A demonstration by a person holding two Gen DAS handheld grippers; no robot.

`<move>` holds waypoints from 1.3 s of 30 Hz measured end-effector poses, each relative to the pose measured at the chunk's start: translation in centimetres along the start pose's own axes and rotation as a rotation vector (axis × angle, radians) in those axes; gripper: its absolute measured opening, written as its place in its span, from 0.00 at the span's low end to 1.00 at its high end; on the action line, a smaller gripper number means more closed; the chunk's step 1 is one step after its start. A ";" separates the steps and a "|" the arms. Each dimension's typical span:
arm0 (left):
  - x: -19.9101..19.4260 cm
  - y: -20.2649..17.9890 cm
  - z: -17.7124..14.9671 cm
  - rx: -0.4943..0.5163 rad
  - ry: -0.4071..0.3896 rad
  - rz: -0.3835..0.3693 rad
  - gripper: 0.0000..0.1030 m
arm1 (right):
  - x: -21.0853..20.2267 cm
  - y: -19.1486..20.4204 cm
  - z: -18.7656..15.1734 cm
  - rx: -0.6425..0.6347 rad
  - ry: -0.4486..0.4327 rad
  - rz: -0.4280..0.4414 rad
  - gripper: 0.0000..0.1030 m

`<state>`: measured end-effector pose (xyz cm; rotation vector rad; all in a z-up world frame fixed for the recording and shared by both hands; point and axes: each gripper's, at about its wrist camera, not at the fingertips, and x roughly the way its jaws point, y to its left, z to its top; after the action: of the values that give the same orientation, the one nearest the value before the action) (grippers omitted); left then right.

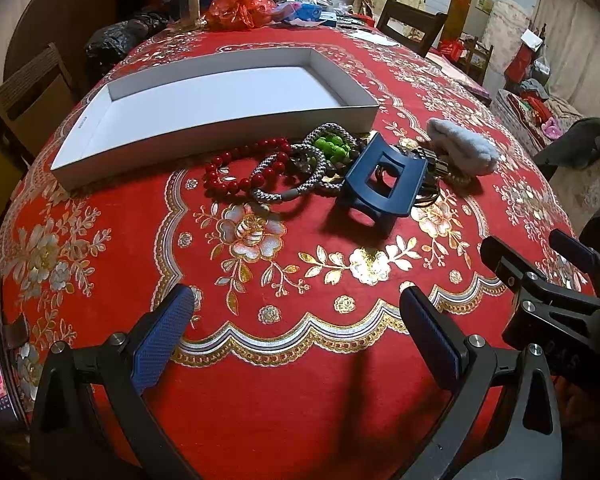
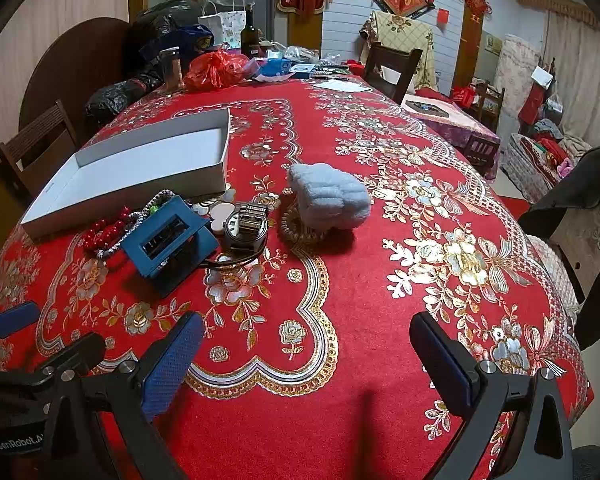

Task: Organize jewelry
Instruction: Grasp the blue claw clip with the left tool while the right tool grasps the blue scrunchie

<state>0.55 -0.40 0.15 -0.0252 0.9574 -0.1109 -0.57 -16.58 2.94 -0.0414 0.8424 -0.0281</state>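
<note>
The left hand-held gripper [image 1: 296, 332] is hovering low over the surface [image 1: 300, 380] with its blue-padded fingers spread wide and gripping nothing; the right hand-held gripper [image 2: 306, 354] is hanging beside it, likewise spread open and empty, its black frame showing at the right edge of the left wrist view; ahead of both, the jewelry is lying heaped on the red, gold-flowered tablecloth; a dark blue plastic claw hair clip [image 1: 382, 178] is standing nearest, ahead and slightly right of the left hand-held gripper, its teeth pointing down toward the cloth; just left of it a grey braided cord bracelet [image 1: 288, 178] is lying flat, overlapping a red bead bracelet [image 1: 240, 170], with green beads [image 1: 334, 148] behind; right of the clip a dark metal-band wristwatch [image 2: 246, 226] is resting face up, touching the clip; beyond it, ahead of the right hand-held gripper, a fluffy pale blue-grey hair accessory [image 2: 328, 196] is sitting, its long axis running left to right; farther ahead and left, a shallow white cardboard box [image 1: 220, 128] is lying open, its long axis running left to right across the left wrist view.
</note>
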 end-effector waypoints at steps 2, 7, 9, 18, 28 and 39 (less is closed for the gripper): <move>0.0 -0.1 0.0 0.000 -0.002 0.001 0.99 | 0.0 0.0 0.0 0.000 -0.001 0.001 1.00; 0.0 0.0 0.1 -0.003 -0.002 0.005 0.99 | -0.1 0.0 0.1 0.004 -0.003 0.004 1.00; -0.1 0.0 0.2 -0.001 -0.005 0.005 0.99 | 0.0 -0.3 0.2 0.022 0.004 0.024 1.00; -0.2 -1.0 3.1 0.076 -0.056 -0.094 0.99 | -0.7 -0.9 3.8 -0.167 0.024 0.062 1.00; 1.9 -4.4 6.1 0.193 -0.055 -0.107 0.99 | 1.9 -3.6 3.5 -0.082 0.073 -0.017 0.99; 4.8 -5.5 6.6 0.263 -0.005 -0.131 0.50 | 2.7 -4.2 3.7 -0.053 0.100 -0.037 0.99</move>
<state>8.20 -6.54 0.39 0.1544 0.9295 -0.3566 3.94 -20.78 3.55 -0.1059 0.9421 -0.0433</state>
